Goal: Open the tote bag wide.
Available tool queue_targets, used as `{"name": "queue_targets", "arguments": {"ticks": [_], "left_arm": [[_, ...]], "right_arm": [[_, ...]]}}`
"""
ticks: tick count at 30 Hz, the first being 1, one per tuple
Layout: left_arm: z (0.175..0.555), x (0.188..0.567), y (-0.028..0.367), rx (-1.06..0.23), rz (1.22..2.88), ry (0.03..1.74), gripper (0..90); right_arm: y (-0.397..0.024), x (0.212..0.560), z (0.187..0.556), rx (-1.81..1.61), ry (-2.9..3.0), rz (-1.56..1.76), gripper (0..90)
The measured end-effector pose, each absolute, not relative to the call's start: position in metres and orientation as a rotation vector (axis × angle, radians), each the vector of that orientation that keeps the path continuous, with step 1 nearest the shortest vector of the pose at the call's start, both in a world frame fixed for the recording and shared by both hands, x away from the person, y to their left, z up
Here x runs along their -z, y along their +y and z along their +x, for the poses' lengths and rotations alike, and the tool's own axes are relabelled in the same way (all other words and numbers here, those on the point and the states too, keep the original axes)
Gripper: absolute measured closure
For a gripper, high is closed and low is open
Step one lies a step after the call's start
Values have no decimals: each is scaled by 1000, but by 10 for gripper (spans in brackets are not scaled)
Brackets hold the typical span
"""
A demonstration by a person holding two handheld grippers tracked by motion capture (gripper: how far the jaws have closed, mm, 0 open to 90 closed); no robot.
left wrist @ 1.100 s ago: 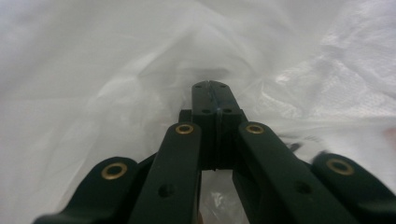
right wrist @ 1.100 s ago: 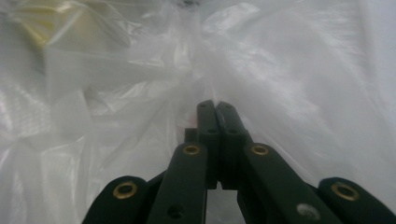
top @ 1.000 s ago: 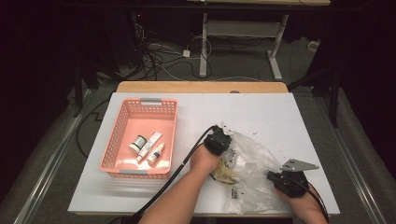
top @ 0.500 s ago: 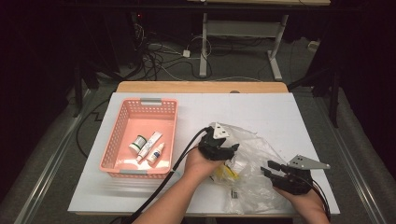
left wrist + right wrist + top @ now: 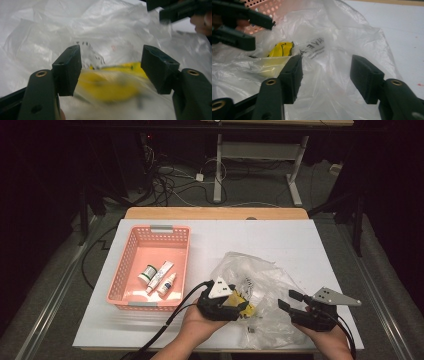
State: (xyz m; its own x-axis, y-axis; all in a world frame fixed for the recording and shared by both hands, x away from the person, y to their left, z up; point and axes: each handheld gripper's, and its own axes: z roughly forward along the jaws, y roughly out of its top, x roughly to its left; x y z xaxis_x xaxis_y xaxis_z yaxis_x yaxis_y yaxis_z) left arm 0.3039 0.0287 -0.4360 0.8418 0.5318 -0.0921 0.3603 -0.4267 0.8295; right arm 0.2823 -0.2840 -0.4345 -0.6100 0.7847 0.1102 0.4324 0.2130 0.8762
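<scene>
Both grippers have just been opening: the left gripper [image 5: 234, 304] stands released over the yellow item [image 5: 112, 85] inside the clear plastic bag [image 5: 260, 280] at lower centre, its hand nearer the bench's front edge than a second ago; the right gripper [image 5: 291, 301] is also released, bag film between its jaws; probably regrasping; open bench [image 5: 300, 240] lies above, the basket [image 5: 131, 265] at left.

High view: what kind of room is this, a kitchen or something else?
Probably a lab or workshop, not a kitchen: a white table under a fixed camera, loose cables on the floor behind it, and a bare desk frame in the dark.
</scene>
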Motion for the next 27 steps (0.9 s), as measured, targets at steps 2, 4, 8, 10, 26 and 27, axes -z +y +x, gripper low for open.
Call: {"name": "queue_targets", "arguments": {"ticks": [2, 4, 8, 10, 26, 27], "left_arm": [[298, 439, 34, -213, 2079, 652, 333], [293, 443, 39, -217, 2092, 651, 333], [286, 442, 45, -239, 2077, 639, 330], [284, 438, 50, -242, 2054, 633, 316], [281, 432, 77, -263, 1961, 698, 142], [281, 431, 78, -261, 1958, 699, 125]], "right_arm": [[-286, 433, 278, -1341, 2119, 1126, 388], [-291, 431, 275, -1344, 2091, 1143, 355], [-300, 429, 268, -1364, 2023, 1149, 278], [-303, 429, 263, -1367, 1996, 1154, 250], [-317, 439, 255, -1345, 1916, 1219, 3], [-317, 439, 255, -1347, 1916, 1219, 3]]}}
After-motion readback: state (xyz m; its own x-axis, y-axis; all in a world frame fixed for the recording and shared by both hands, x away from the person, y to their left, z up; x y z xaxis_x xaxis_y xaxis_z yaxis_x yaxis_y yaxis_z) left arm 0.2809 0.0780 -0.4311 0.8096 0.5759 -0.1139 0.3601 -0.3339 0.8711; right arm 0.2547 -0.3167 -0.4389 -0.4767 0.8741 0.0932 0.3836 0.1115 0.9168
